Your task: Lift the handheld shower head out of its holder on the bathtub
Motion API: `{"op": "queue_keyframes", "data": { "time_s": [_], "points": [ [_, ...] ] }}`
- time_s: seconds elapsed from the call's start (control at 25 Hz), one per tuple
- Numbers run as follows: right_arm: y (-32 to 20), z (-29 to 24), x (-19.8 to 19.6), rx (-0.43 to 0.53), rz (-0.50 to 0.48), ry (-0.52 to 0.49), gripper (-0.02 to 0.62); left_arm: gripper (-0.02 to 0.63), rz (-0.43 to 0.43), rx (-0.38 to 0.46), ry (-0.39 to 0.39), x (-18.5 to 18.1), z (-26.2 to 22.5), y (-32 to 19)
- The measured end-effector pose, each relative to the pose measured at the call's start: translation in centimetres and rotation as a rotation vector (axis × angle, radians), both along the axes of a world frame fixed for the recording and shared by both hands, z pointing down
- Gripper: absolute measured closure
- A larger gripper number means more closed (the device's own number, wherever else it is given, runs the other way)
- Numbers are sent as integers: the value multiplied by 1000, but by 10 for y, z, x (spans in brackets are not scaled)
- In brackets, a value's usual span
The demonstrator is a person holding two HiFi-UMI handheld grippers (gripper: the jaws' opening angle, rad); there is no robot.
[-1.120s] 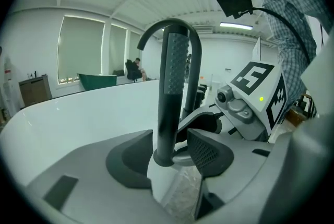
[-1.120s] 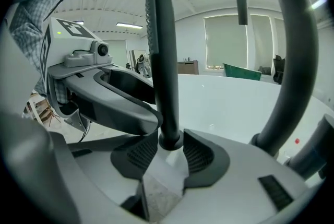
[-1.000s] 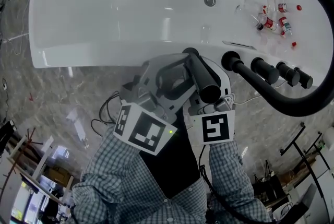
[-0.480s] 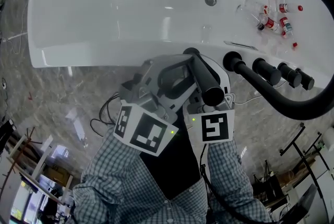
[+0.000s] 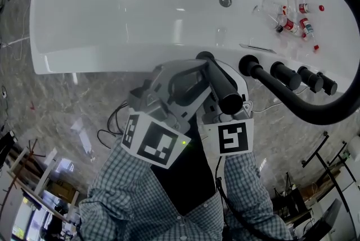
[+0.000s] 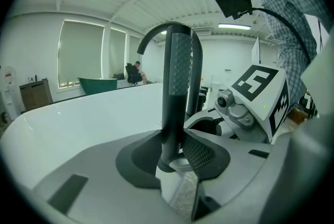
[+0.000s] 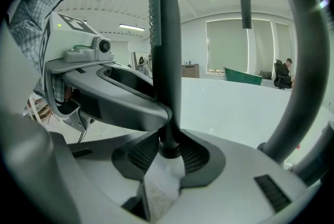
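Handheld shower head (image 5: 222, 85): its slim black stem stands between the jaws of both tools. The left gripper (image 6: 172, 157) has just been closing, and its dark pads now press the lower stem from either side. The right gripper (image 7: 167, 157) has narrowed a little too and clasps the same stem near its foot, from the opposite side. In the head view the wand sits just right of centre. It rises from the near rim of the white bathtub (image 5: 112, 15), and its foot seems seated in the holder, which the grippers mostly hide. To its right on the rim come a row of black knobs (image 5: 285, 75) and the arched black spout (image 5: 332, 110).

The wand looks rigid, smooth and fairly light, so it should neither flex nor crush, though the matte finish may slip under a loose grip. The plain lower stem, below the dotted nozzle strip (image 6: 181, 61), is the sound place to hold. A straight pull along its length should free it.
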State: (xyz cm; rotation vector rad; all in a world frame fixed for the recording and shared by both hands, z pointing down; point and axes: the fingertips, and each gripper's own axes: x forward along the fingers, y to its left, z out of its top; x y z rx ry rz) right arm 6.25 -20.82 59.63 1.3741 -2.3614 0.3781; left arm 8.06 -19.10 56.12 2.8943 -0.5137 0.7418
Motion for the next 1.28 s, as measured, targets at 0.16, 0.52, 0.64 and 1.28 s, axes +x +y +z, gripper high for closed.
{"op": "queue_keyframes", "data": {
  "time_s": [0.16,0.52,0.64,1.28],
  "points": [
    [1,-5,0,-7,-1,-2,474,477,1,0,4,0,-5,0],
    [3,-24,2,9,-2,19,474,477,16,22,4,2,-25,3],
    [2,-36,4,19,10,10,474,477,21,38,10,4,-37,3],
    [7,-115,10,51,41,-8,474,477,16,77,53,9,-115,8]
  ]
}}
